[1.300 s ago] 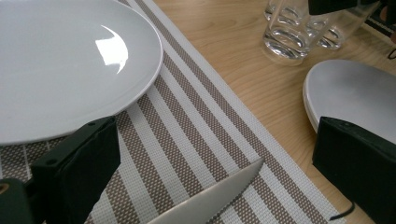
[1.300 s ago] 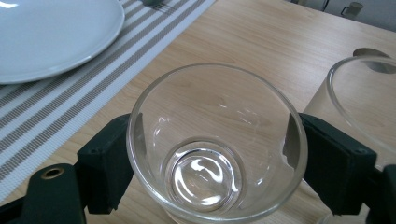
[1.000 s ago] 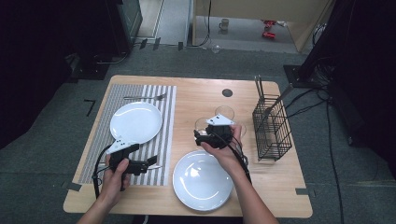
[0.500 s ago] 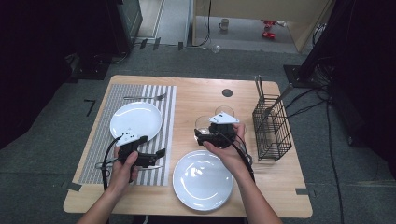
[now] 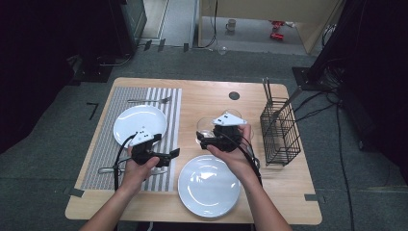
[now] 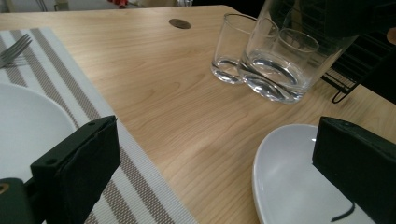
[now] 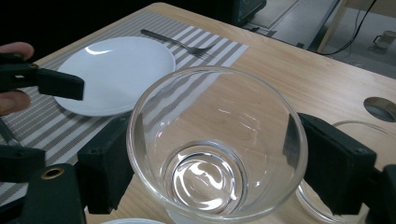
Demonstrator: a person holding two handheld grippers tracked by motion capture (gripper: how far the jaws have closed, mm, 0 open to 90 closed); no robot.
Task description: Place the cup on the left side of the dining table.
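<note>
Where the wooden table [image 5: 207, 101] stood on a grey carpeted floor [image 5: 57, 192], the room around it lay mostly dark, with a lit patch of pale floor beyond its far edge. A striped placemat [image 5: 103, 144] covered the table's left part and carried a white plate [image 5: 139, 120] and, beyond that, a fork [image 5: 149, 100]. A second white plate [image 5: 209, 185] lay on bare wood near the front edge, and a black wire basket [image 5: 280, 137] stood near the right edge.

From above, the right gripper [image 5: 211, 139] sat between the front plate and the basket, and the glass it carried was little more than a faint clear outline. The right gripper view made it plain: a clear drinking glass [image 7: 217, 144] was clamped between the two black jaws, its mouth facing the camera, with the rim of another glass [image 7: 345, 128] just behind the right jaw. In the left gripper view the held glass [image 6: 280, 60] hung tilted, its base clear of the wood, just in front of the standing glass [image 6: 231, 49], which the high view hardly showed.

The left gripper [image 5: 161, 156] hovered over the placemat's near right part; its own view showed the jaws spread wide with nothing between them, the mat and both plates below.
</note>
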